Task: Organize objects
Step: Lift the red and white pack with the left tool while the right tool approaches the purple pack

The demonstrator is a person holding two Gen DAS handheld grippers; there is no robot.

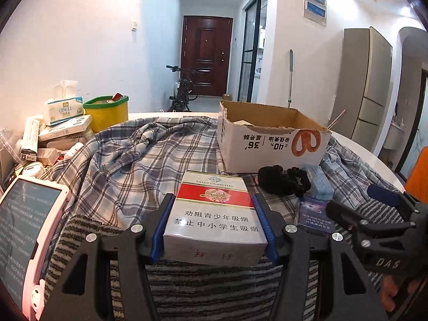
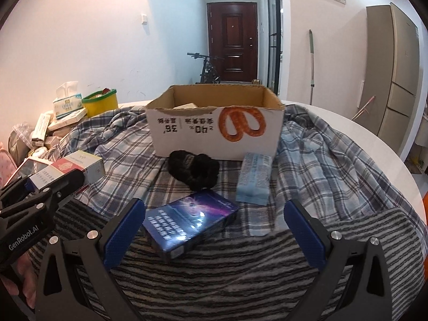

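Round white table point(image 2: 396, 144), edge curving down right side of right-wrist view, draped w/ blue-grey plaid cloth point(image 2: 125, 149) and, nearer the cams, grey-black striped knit fabric point(image 2: 214, 281).

Upper centre of right-wrist view: open brown-and-white cardboard box point(image 2: 216, 131), printing upside down, orange pretzel graphic on front wall; something pale inside at its left, contents otherwise hard to tell.

Centre of left-wrist view: white, red and gold cigarette pack point(image 1: 216, 214), clamped flat betw. the blue pads of left gripper point(image 1: 214, 227). Jaws narrowed onto both long sides, pack held, apparently off the cloth.

Lower centre of right-wrist view: dark blue-purple glossy cigarette pack point(image 2: 187, 222) lying flat on the striped fabric, angled, betw. the wide-apart fingers of right gripper point(image 2: 214, 230). Pads clear of it on both sides; nothing gripped.

Just beyond: black fluffy scrunchie point(image 2: 194, 169), touching box front wall or nearly so. To its right, pale blue plastic tissue packet point(image 2: 254, 179), lying lengthwise.

Upper left, both views: clutter of cartons, tissue box, yellow tub w/ green rim point(image 1: 107, 112). Lower left of left-wrist view: pink-cased tablet point(image 1: 24, 230).

Likely step: right side closing in on blue-purple pack, left carrying its pack to the box. To do it well: turn fingers square w/ the pack's long sides since it sits skewed, lower till pads straddle mid-height, close w/o snagging the knit. Carry left pack over box rim before letting go.
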